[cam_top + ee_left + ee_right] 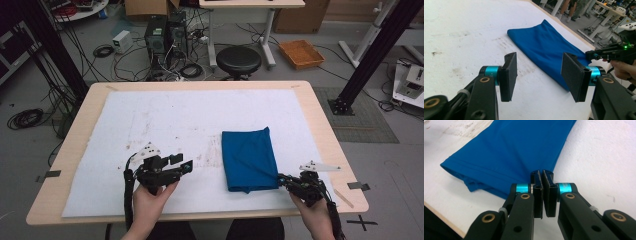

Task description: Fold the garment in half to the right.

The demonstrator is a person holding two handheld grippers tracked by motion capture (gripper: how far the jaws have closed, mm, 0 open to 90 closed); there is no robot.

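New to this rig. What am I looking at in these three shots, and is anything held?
A person holds a hand-held two-jaw tool in each hand. The high view looks down on the wooden table with its white mat; the other two views ride on the tools. A folded blue cloth lies on the mat. The left gripper is open, holding nothing, with the cloth beyond it. The right gripper has its jaws together at the cloth's near corner; whether fabric is pinched, I cannot tell.

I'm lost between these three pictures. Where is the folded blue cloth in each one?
High view: folded blue cloth lies right of centre on the white table cover.
Left gripper view: it runs from upper centre to the right.
Right gripper view: it spreads across the upper left.
Shared landmark: the white table cover.
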